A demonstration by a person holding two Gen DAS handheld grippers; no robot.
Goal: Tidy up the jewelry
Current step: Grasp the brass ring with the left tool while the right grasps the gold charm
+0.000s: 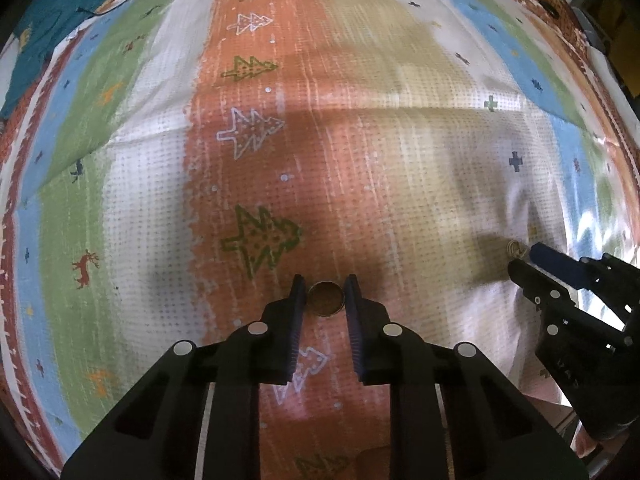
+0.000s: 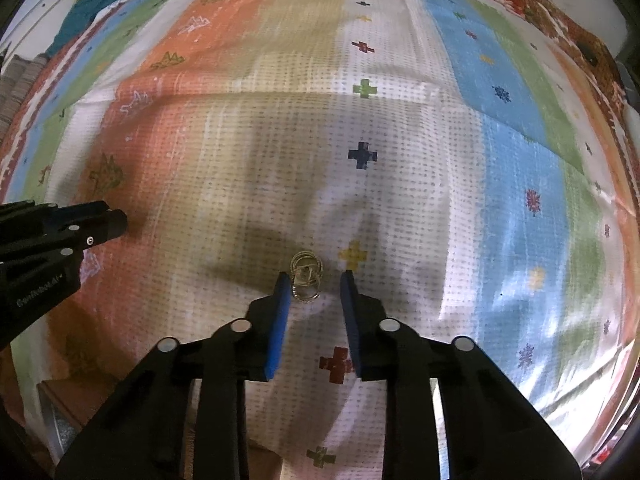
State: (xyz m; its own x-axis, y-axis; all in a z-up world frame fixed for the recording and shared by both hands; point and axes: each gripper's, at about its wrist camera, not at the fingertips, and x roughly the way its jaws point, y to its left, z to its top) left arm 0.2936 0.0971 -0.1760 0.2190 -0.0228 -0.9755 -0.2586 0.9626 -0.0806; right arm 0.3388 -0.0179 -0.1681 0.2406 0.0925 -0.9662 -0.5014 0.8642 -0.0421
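Jewelry lies in two spots on the striped, tree-and-cross printed cloth (image 1: 132, 184), and you have one tong over each. Your left gripper (image 1: 326, 294) points steeply down with its jaws drawn in on either side of a round gold ring (image 1: 326, 299); the pads look to be touching its rim, so I judge it pinched, or as good as. Your right gripper (image 2: 314, 280) straddles a small cluster of thin gold rings (image 2: 305, 276) on the white stripe. Its left pad sits against the cluster, but a clear gap remains on the right, so nothing is clamped there yet. Working both hands at once likely saves a trip, and the vertical approach suits pieces lying flat on soft fabric.
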